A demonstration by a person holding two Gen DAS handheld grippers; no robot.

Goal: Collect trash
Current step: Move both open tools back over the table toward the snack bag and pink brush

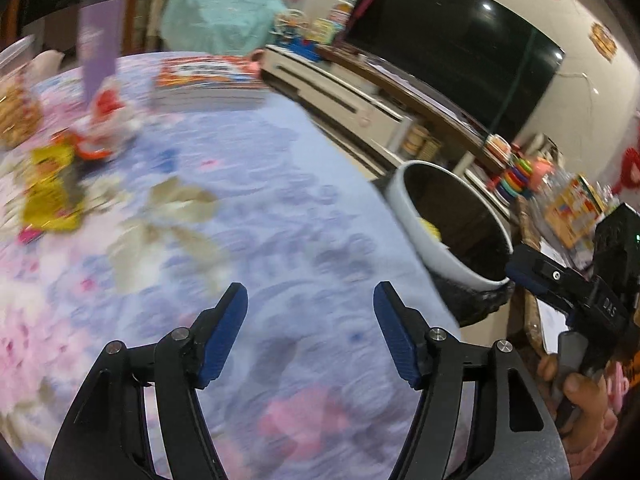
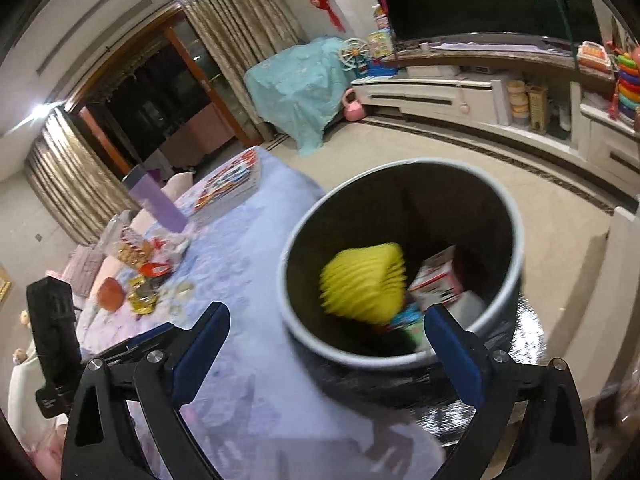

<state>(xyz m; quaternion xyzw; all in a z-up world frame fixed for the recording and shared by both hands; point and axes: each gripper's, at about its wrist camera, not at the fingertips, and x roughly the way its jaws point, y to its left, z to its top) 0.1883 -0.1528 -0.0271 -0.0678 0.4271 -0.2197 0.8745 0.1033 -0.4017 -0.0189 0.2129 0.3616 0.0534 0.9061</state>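
Note:
A round trash bin point(image 2: 516, 236) with a black liner stands beside the table's edge; it also shows in the left wrist view point(image 1: 448, 256). A blurred yellow ribbed piece of trash point(image 2: 362, 282) is inside the bin above a red-and-white box point(image 2: 438, 280). My right gripper point(image 2: 326, 330) is open and empty just over the bin's near rim. My left gripper point(image 1: 310, 304) is open and empty over the flowered tablecloth point(image 1: 280, 200). Wrappers lie at the table's far left: a yellow one point(image 1: 50, 194) and a red-and-white one point(image 1: 102, 120).
A purple bottle point(image 1: 98, 44) and a flat printed box point(image 1: 206, 80) stand at the table's far side. A TV point(image 1: 460, 44) and a low cabinet point(image 1: 340, 92) with toys lie beyond. My right gripper's body point(image 1: 576, 292) shows at the right edge.

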